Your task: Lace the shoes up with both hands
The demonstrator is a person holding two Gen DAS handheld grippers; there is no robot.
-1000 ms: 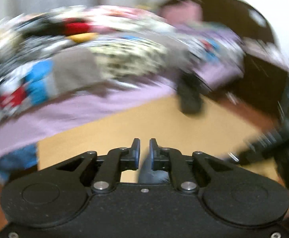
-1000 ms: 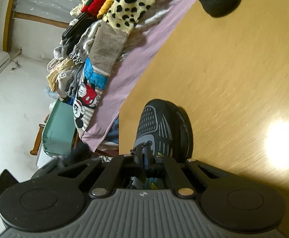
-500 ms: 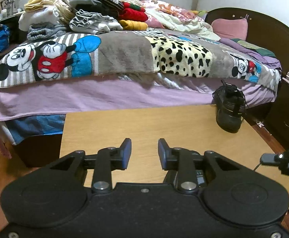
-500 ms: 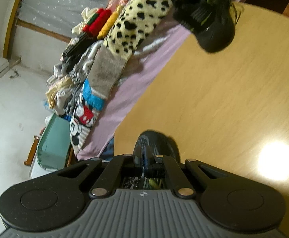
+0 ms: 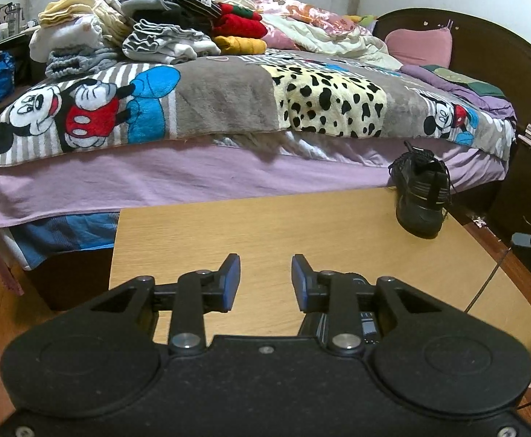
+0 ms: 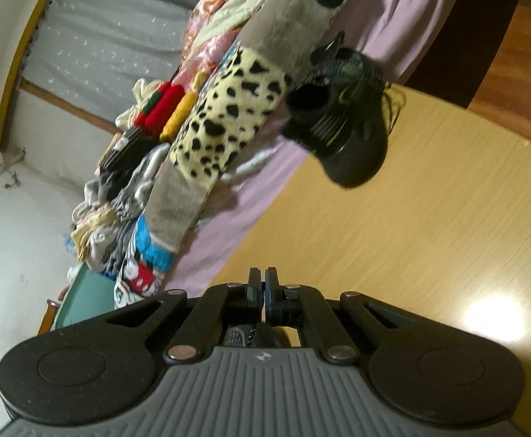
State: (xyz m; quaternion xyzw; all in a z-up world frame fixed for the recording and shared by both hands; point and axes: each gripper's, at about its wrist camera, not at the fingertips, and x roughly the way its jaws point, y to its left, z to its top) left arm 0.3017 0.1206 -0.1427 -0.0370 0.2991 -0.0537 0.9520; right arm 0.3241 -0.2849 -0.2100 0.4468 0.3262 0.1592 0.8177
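1. Left hand-held gripper (image 5: 265,278): fingers wide apart, nothing between them. It hovers over the near part of the tabletop (image 5: 265,225), facing the bed (image 5: 229,109).
2. Right hand-held gripper (image 6: 263,291): fingers pressed almost together, only a thin slit between the pads. Cannot tell whether a lace is pinched there. The view is rolled sideways.
3. Near shoe (image 6: 254,335): dark, mostly hidden under the right hand-held gripper; only a bit of mesh and lacing shows below the fingers. In the left wrist view a dark patch of it (image 5: 356,313) peeks out behind the right finger of the left hand-held gripper.
4. Far shoe (image 5: 420,196): black, standing on the far right corner of the tabletop, just beside the bed's purple sheet (image 5: 156,178). Loose laces hang down its sides. In the right wrist view (image 6: 341,123) its toe points toward the near side.
5. The two shoes are well apart.
6. Tabletop: pale wood grain, with a bright glare spot (image 6: 494,317) at the right in the right wrist view.
7. Bed: cartoon-mouse blanket (image 5: 83,109), spotted blanket (image 5: 331,102), and a heap of folded clothes (image 5: 149,32) on the far side.
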